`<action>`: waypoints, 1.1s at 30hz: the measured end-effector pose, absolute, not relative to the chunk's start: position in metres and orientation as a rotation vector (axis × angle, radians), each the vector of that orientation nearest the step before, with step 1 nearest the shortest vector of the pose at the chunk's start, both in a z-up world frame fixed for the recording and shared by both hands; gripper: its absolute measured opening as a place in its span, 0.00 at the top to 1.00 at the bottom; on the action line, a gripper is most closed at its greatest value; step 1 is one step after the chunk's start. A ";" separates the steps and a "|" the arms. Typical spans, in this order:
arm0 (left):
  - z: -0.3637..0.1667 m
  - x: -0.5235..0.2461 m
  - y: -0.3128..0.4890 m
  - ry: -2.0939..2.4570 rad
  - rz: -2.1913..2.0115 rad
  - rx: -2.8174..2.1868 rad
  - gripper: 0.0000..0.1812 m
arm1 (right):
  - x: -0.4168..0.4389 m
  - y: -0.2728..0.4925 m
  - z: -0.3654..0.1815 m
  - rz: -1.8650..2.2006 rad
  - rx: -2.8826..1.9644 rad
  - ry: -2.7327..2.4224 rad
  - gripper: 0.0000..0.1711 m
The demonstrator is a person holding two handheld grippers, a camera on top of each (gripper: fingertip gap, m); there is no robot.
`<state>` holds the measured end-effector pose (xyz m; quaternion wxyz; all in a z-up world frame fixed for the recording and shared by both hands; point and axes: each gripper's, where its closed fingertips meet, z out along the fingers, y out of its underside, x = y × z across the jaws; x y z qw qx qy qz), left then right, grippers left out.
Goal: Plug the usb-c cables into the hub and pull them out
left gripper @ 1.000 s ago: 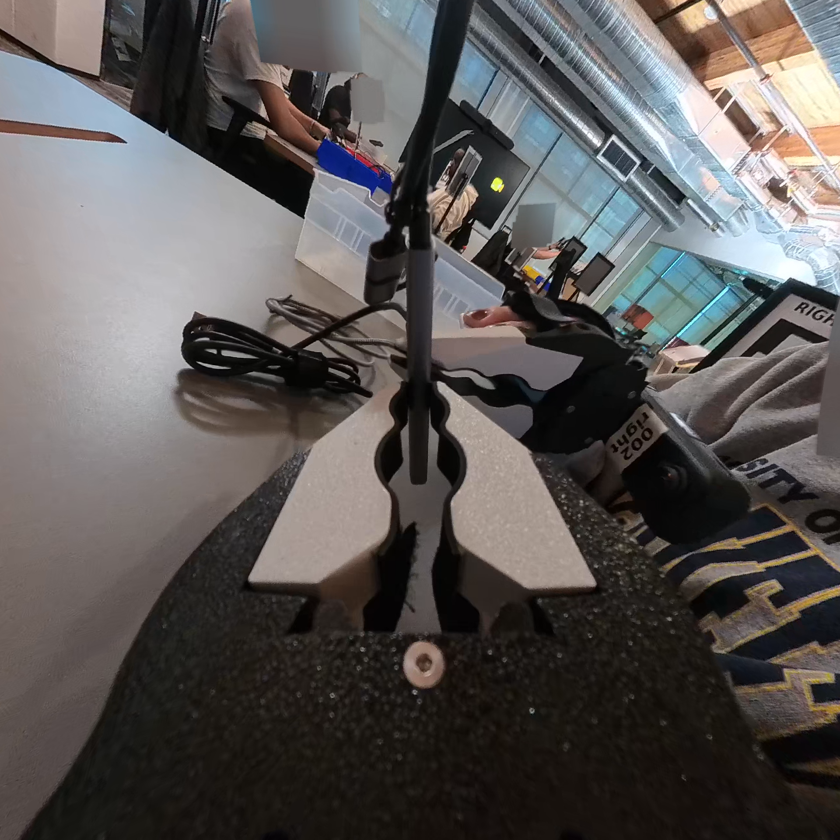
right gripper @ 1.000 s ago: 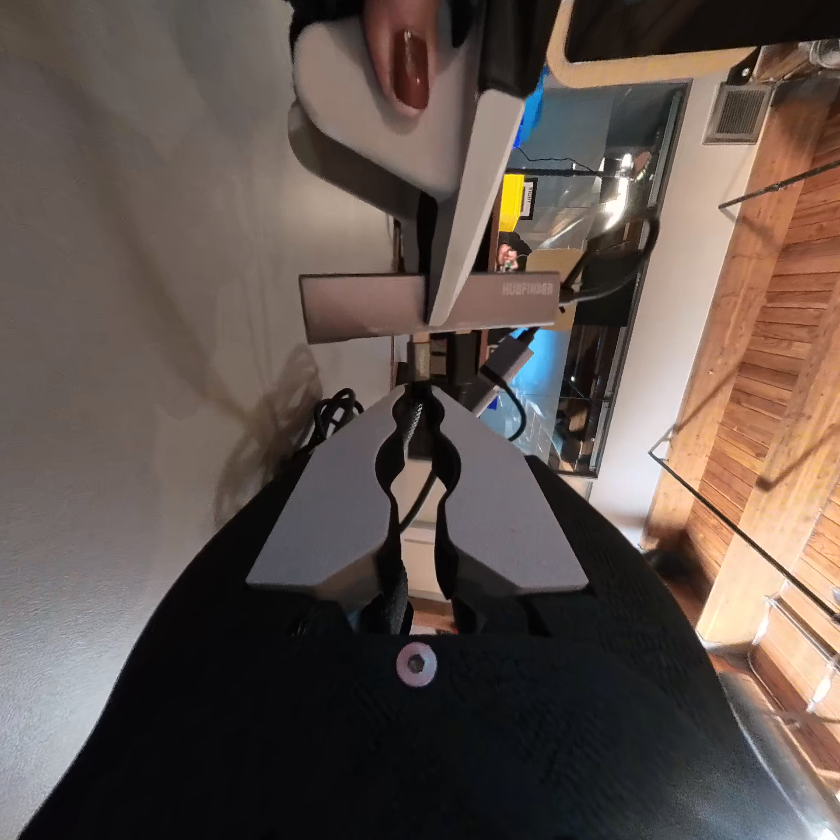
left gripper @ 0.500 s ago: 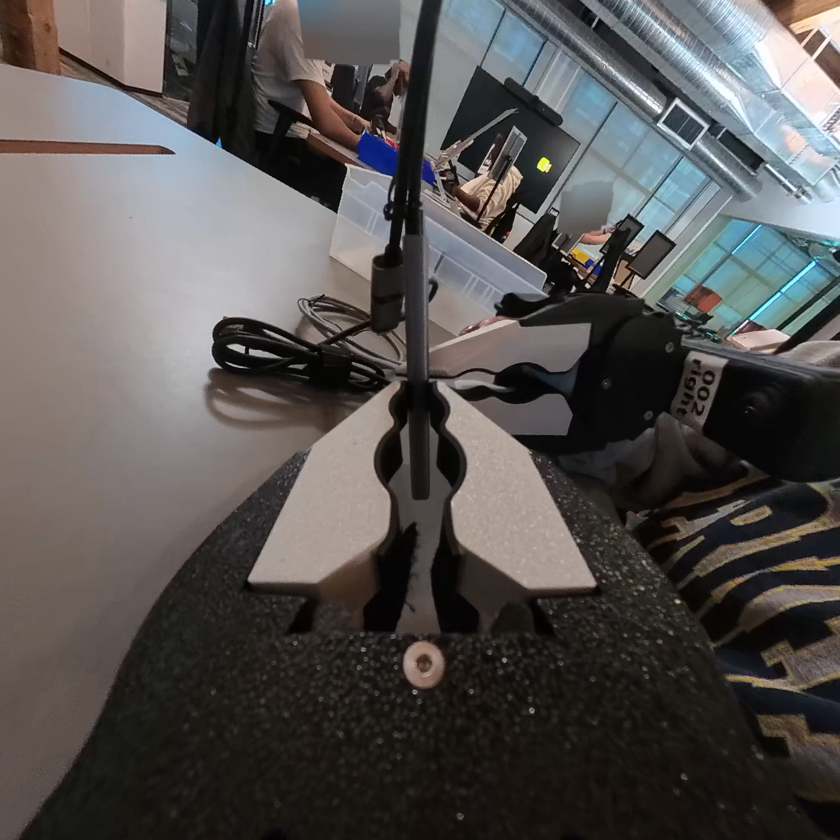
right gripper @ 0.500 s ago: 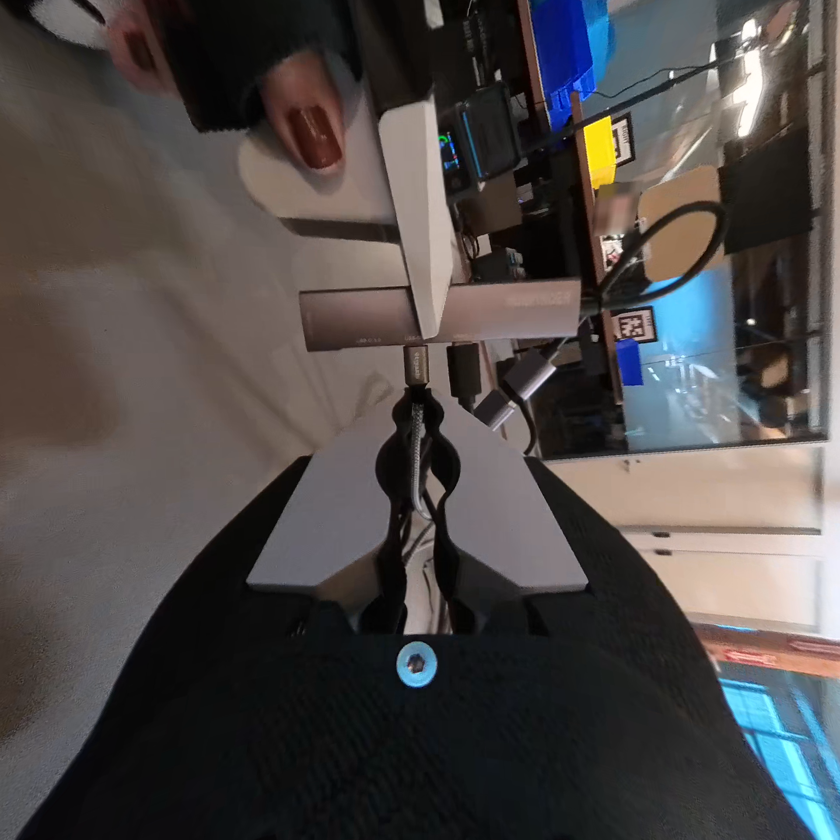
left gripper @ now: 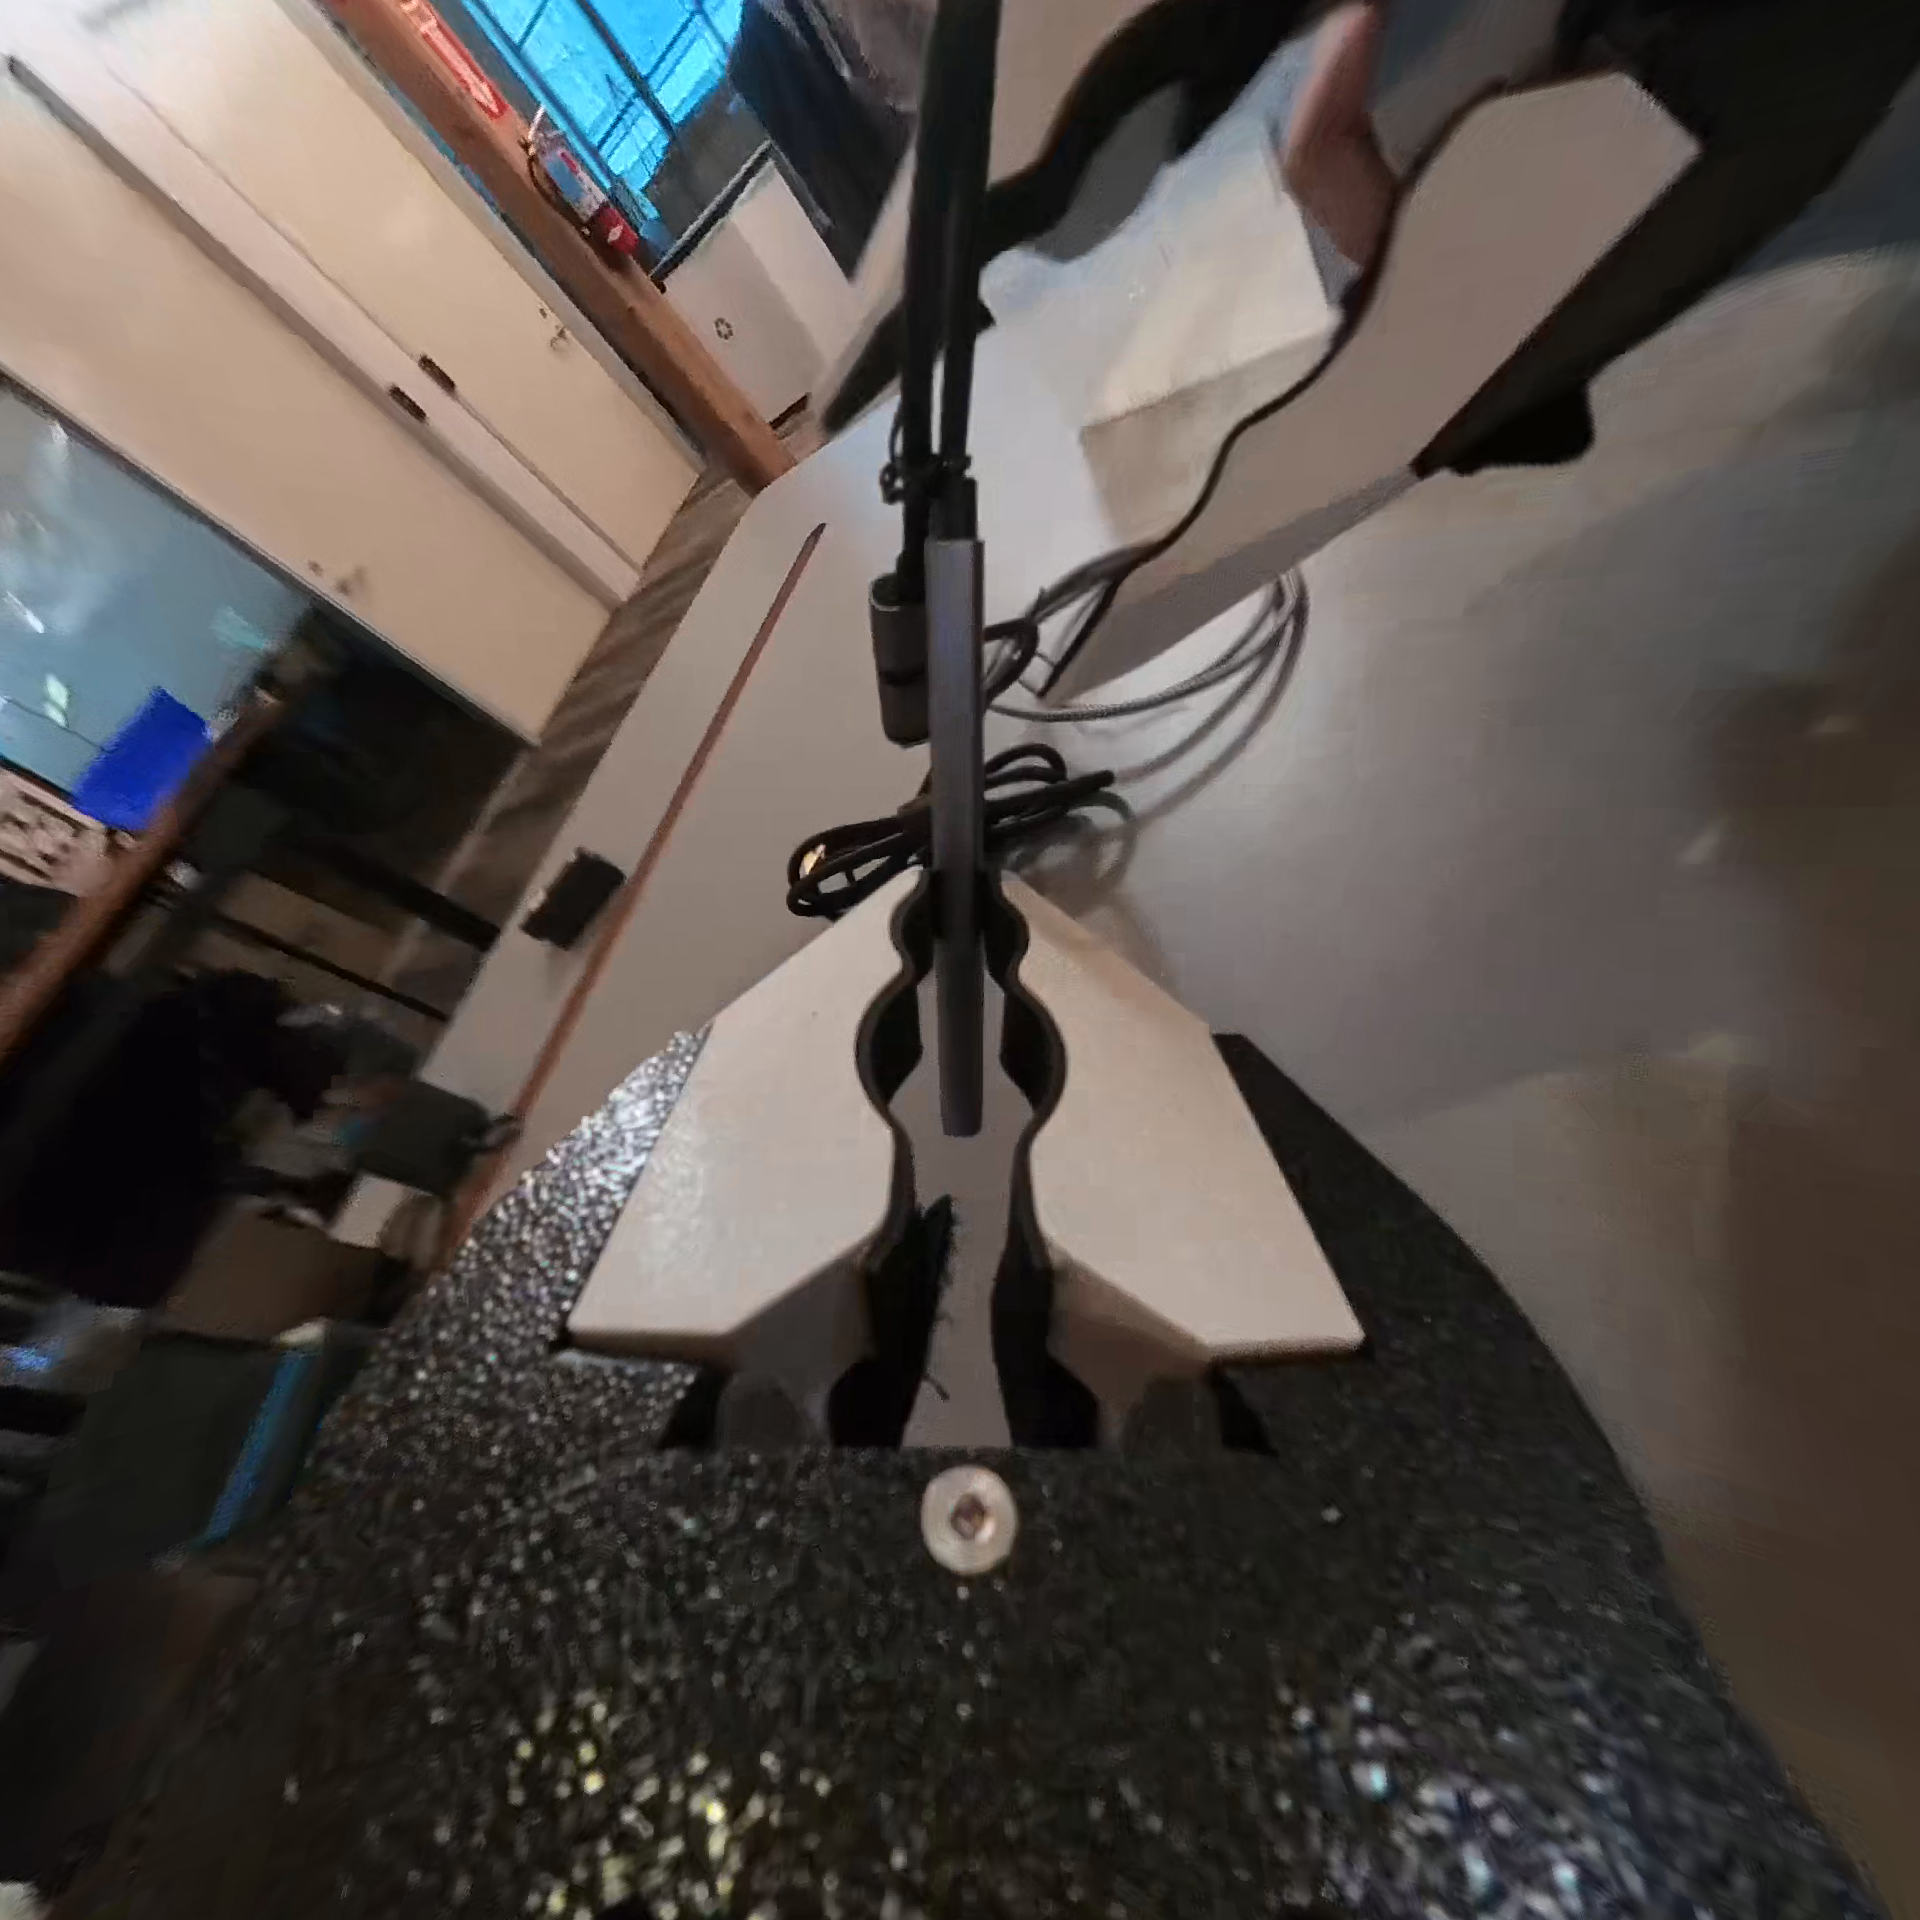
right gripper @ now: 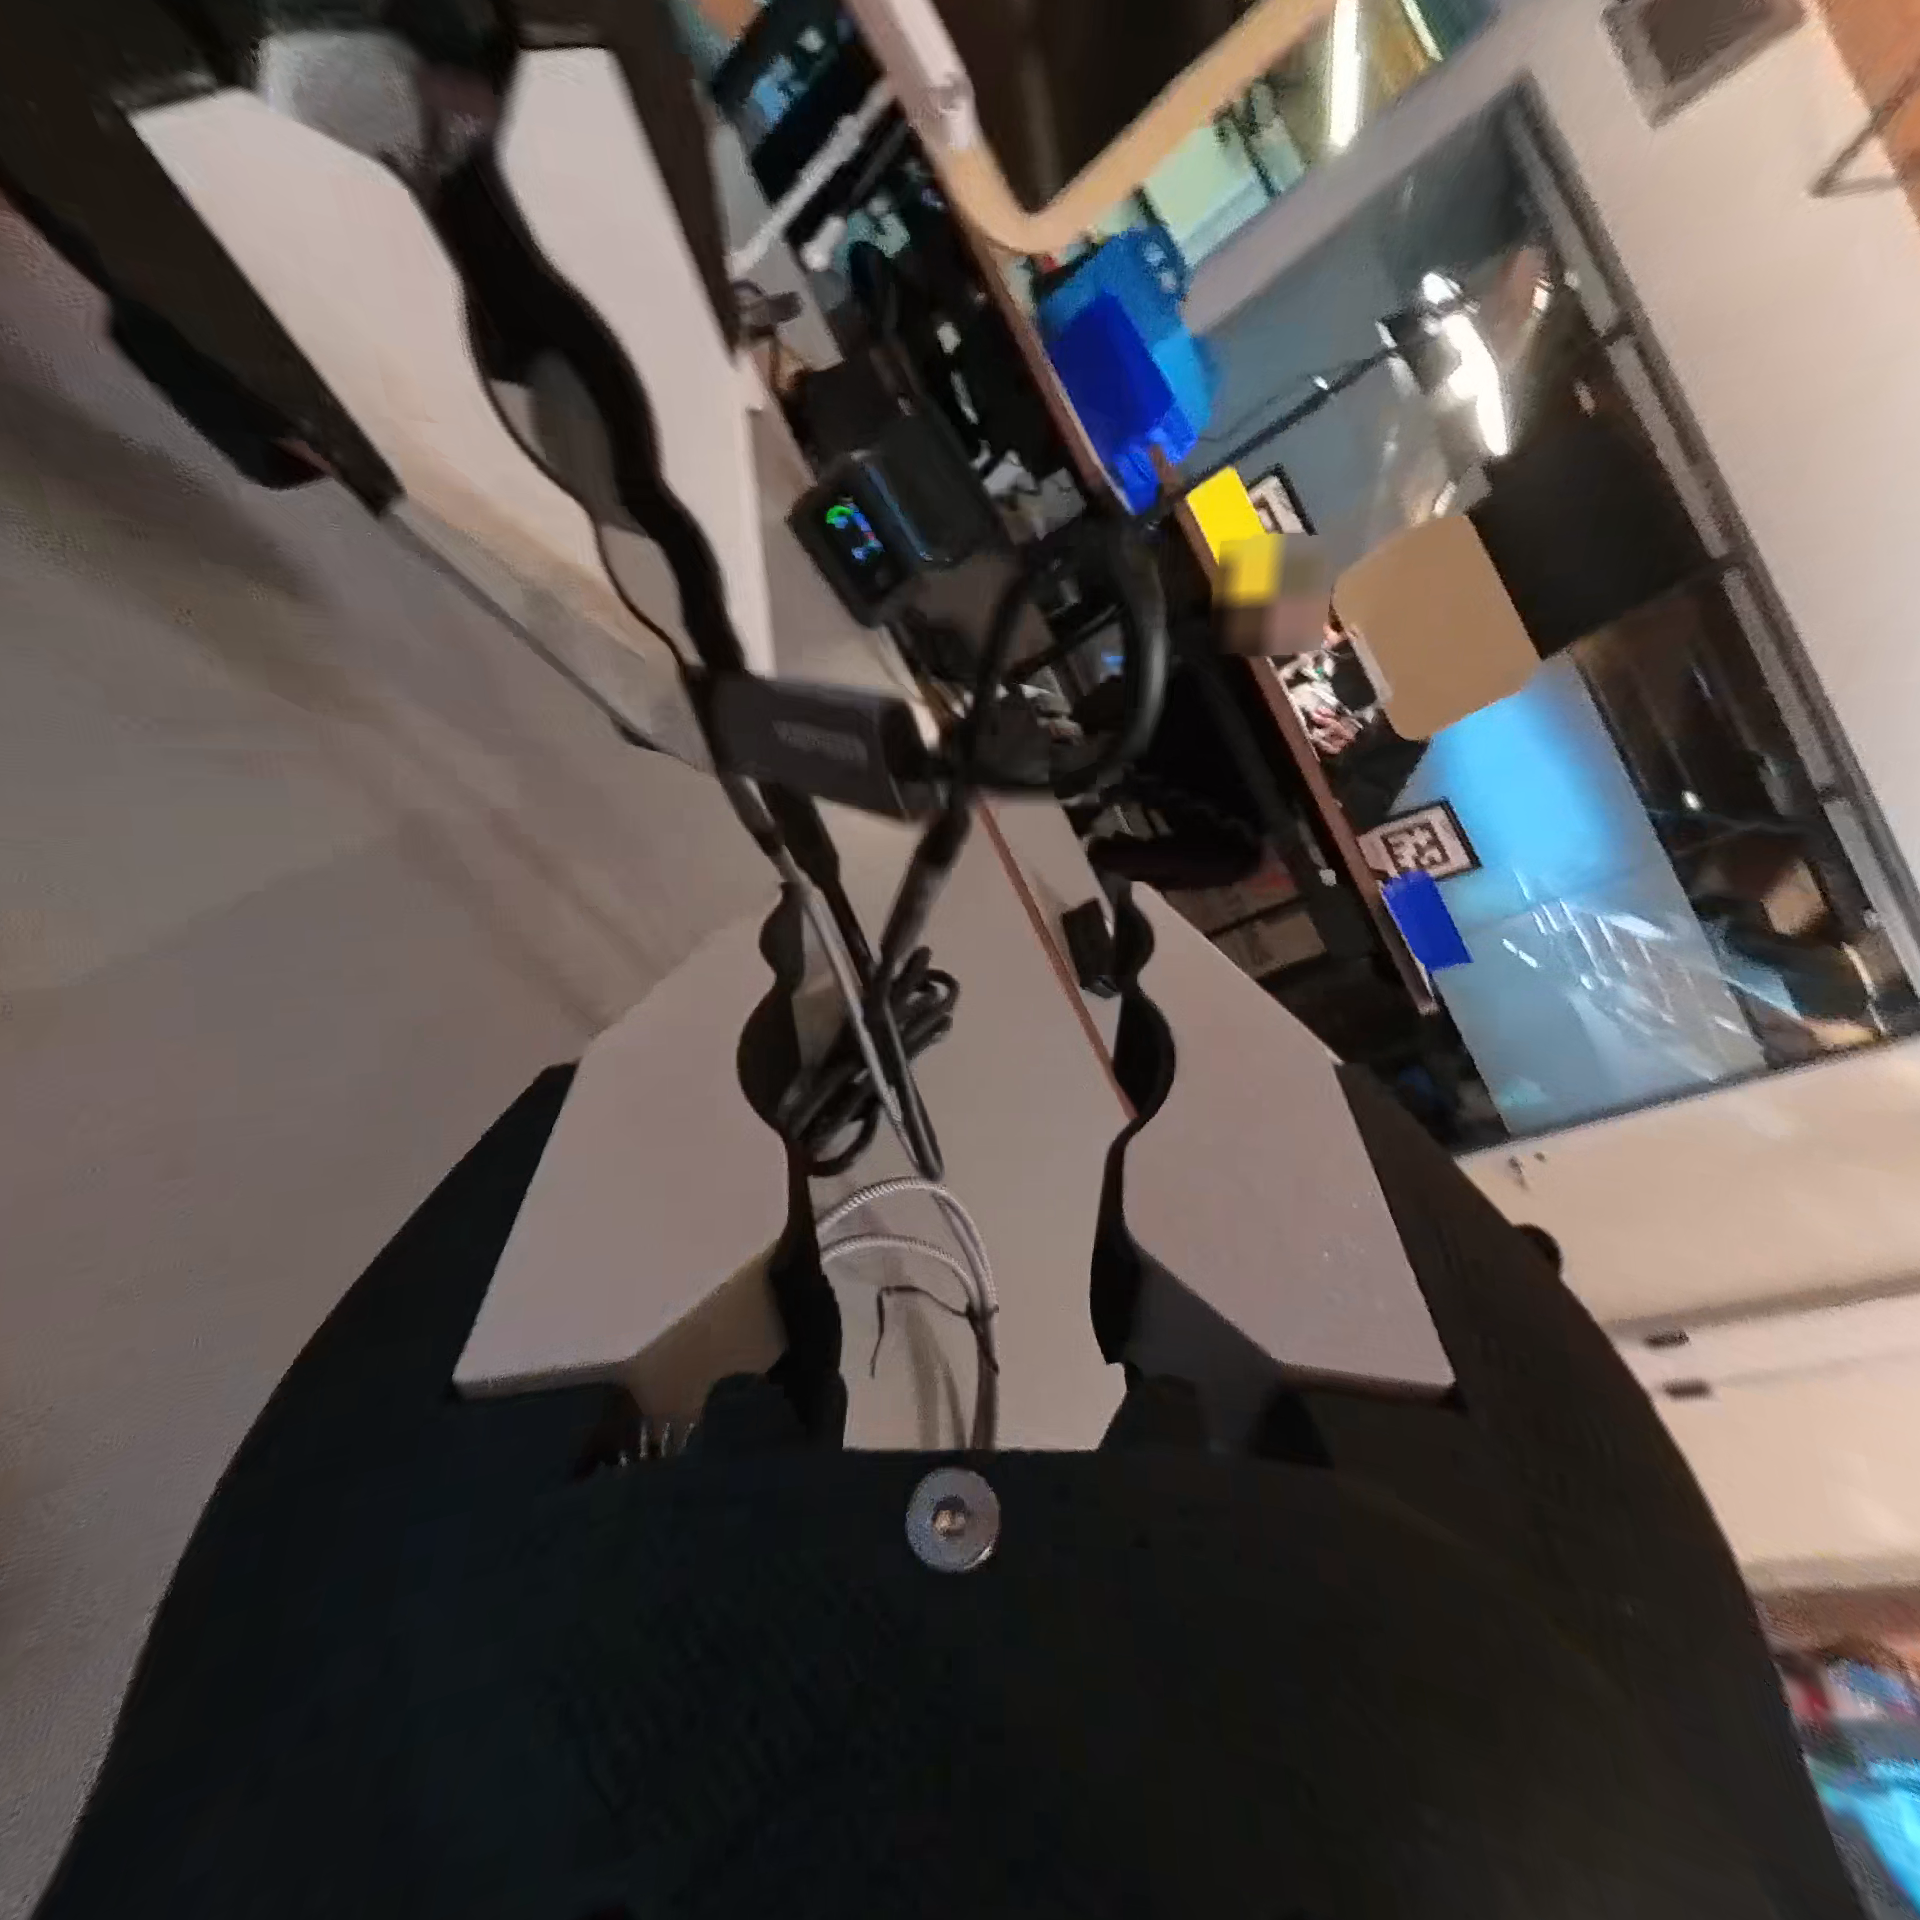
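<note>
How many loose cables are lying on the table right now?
2: a black cable coiled just behind the hub, and a grey cable looped farther back, partly hidden.

Hub [left gripper: 956,831] was clamped edge-on between left gripper [left gripper: 958,925] fingers, above table [left gripper: 1455,831]. Coiled cables [left gripper: 997,821] were laid on table behind hub. Right gripper [right gripper: 951,935] was positioned apart, beside hub.
</note>
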<state>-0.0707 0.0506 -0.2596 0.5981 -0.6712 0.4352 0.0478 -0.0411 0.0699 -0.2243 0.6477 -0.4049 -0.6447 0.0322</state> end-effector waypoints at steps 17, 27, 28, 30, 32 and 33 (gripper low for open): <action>-0.259 -0.076 0.067 0.908 0.451 -1.576 0.74 | -0.041 0.091 -0.229 -0.141 -1.075 -1.422 0.96; -0.236 -0.118 0.075 0.541 0.365 -1.582 0.39 | 0.031 0.115 -0.072 0.177 -1.179 -1.077 0.97; -0.235 -0.118 0.075 0.532 0.351 -1.582 0.40 | 0.043 0.118 -0.046 0.172 -1.160 -1.060 0.96; -0.235 -0.117 0.075 0.519 0.322 -1.583 0.41 | 0.064 0.123 0.005 0.139 -1.119 -1.048 0.97; -0.236 -0.116 0.075 0.517 0.306 -1.592 0.42 | 0.084 0.127 0.052 0.090 -1.095 -1.049 0.97; -0.237 -0.115 0.076 0.521 0.303 -1.594 0.43 | 0.094 0.131 0.072 0.054 -1.087 -1.052 0.97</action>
